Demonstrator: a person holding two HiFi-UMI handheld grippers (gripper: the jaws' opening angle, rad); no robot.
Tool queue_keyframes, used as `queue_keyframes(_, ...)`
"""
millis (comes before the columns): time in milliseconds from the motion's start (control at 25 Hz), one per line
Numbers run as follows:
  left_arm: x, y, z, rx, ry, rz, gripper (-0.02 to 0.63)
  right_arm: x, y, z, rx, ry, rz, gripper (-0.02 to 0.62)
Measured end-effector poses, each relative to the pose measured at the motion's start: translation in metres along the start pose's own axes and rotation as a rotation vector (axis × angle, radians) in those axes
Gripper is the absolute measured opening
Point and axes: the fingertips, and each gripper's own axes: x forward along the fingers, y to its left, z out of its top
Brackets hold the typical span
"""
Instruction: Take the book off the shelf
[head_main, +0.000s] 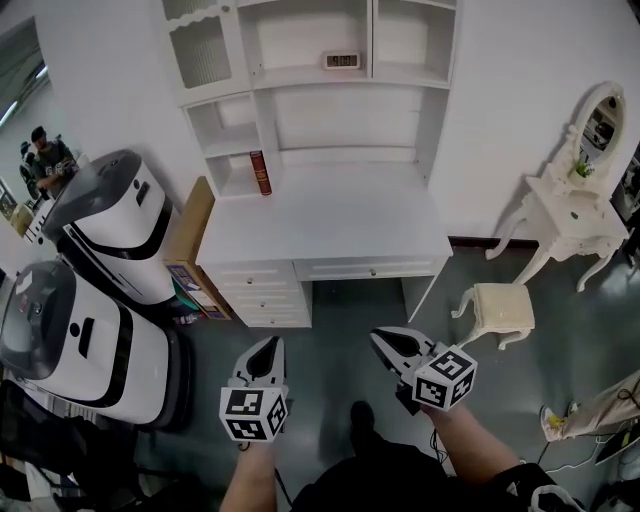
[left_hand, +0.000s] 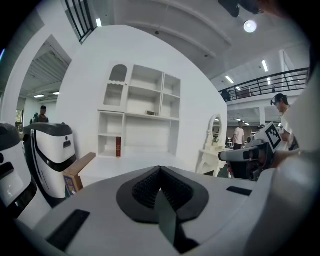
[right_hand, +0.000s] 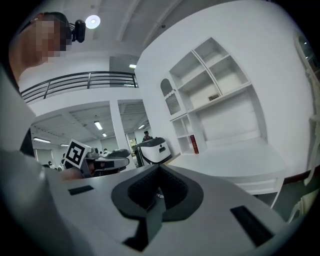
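A dark red book (head_main: 260, 172) stands upright in the lower left cubby of the white shelf unit (head_main: 318, 95) on the desk (head_main: 325, 225). The same book (left_hand: 118, 147) shows far ahead in the left gripper view, and the book (right_hand: 194, 144) appears small in the right gripper view. My left gripper (head_main: 268, 350) hovers over the floor well in front of the desk, jaws shut and empty. My right gripper (head_main: 386, 343) is beside it, also shut with nothing held. Both are far from the book.
Two large white and black machines (head_main: 110, 230) stand at the left, with a cardboard box (head_main: 190, 250) against the desk. A small clock (head_main: 341, 61) rests on an upper shelf. A white stool (head_main: 500, 310) and a vanity table (head_main: 575, 215) are at the right.
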Motion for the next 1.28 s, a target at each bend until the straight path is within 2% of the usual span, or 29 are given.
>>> queue_keyframes(160,0.05,0.016,0.009,-0.001,0.027,0.015,0.009,0.034,-0.042,0.007,0.02,0.017,0.023,0.014)
queue_keyframes(320,0.093,0.023,0.036,-0.003,0.021,0.017,0.009,0.062,-0.08,0.027,0.024,0.01,0.047,0.014)
queue_keyframes(600,0.125,0.045,0.068,0.015,-0.012,0.068,0.009,0.093,-0.104,0.06,-0.001,-0.007,0.104,0.014)
queue_keyframes(840,0.179,0.077,0.085,-0.002,-0.037,0.04,0.009,0.13,-0.141,0.072,0.003,0.008,0.067,0.014)
queue_keyframes(1000,0.231,0.116,0.094,-0.007,-0.039,-0.002,0.009,0.177,-0.168,0.085,-0.008,0.011,0.028,0.014)
queue_keyframes(1160,0.284,0.174,0.108,0.0,-0.019,-0.025,0.009,0.243,-0.197,0.106,0.006,0.014,-0.025,0.014)
queue_keyframes(1280,0.314,0.22,0.127,0.013,-0.012,-0.032,0.009,0.293,-0.204,0.12,0.004,0.039,-0.027,0.014)
